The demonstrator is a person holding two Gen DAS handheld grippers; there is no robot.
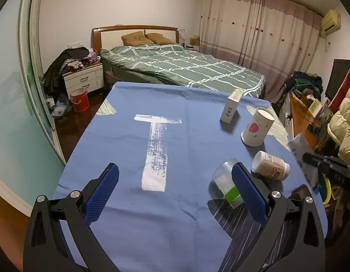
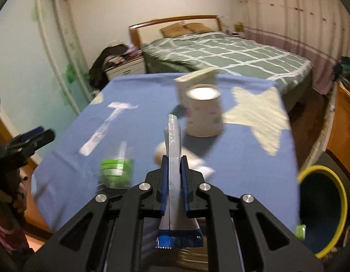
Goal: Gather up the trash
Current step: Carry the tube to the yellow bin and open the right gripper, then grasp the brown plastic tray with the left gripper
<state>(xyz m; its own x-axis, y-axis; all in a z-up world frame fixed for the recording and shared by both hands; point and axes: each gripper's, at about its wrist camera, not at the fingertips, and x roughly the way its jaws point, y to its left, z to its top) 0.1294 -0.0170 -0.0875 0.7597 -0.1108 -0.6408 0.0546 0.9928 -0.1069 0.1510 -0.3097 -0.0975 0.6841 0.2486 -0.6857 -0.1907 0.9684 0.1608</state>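
Observation:
My right gripper (image 2: 174,161) is shut on a flat silver packet with a blue end (image 2: 173,140), held edge-up above the blue-clothed table (image 2: 231,158). The same packet (image 1: 299,146) shows at the right edge of the left wrist view. My left gripper (image 1: 175,192) is open and empty over the near part of the table. A clear plastic cup with a green label (image 1: 224,185) lies just beside its right finger. A white bottle (image 1: 270,165) lies on its side. Farther back stand a paper tube (image 1: 257,127) and a white box (image 1: 232,108).
A dark bin with a yellow rim (image 2: 322,210) stands on the floor off the table's right edge. Beyond the far edge are a bed (image 1: 186,68), a nightstand (image 1: 84,79) and a red bucket (image 1: 79,100). An orange cabinet (image 1: 304,117) stands to the right.

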